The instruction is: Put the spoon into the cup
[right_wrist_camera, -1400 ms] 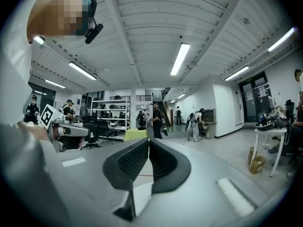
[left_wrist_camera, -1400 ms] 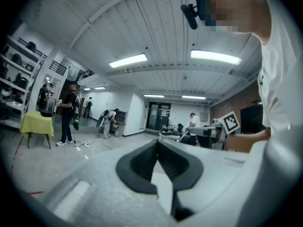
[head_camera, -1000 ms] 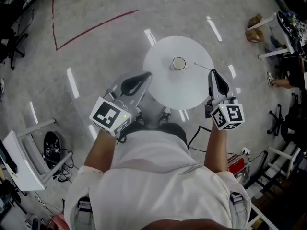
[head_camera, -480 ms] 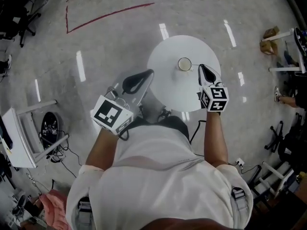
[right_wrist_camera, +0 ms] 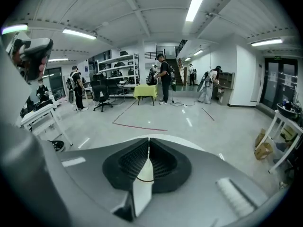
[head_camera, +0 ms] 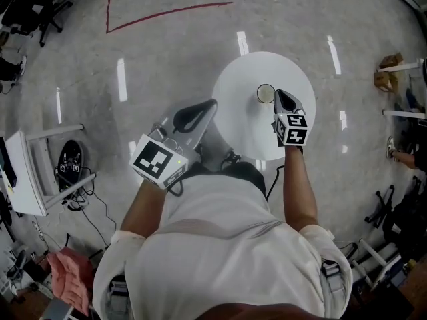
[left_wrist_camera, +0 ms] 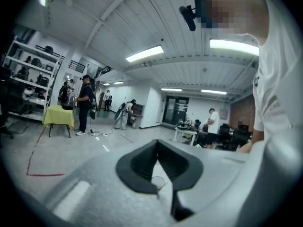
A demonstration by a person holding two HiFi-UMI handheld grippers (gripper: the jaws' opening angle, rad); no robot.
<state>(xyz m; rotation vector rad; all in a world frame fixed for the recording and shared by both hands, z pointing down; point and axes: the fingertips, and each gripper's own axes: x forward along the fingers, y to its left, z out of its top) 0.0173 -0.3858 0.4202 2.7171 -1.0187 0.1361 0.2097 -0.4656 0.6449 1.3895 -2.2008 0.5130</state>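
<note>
**White counter: cup upright, both pairs of jaws closed**

Grey and black, the left gripper point(head_camera: 208, 105) hangs at the left edge of the round counter point(head_camera: 250, 133), its jaws closed tip to tip on nothing. Right of it the cup point(head_camera: 265, 93) stands upright, mouth up. Just beside the cup, the right gripper point(head_camera: 279, 96) points away from the person, with its jaws meeting at the tips. A thin dark line point(right_wrist_camera: 142, 179) runs crosswise between them; I cannot tell whether it is the spoon.

White table point(head_camera: 245, 127), grey floor point(head_camera: 167, 59), red tape point(head_camera: 167, 11), b/w-marked right gripper point(head_camera: 279, 95)
</note>
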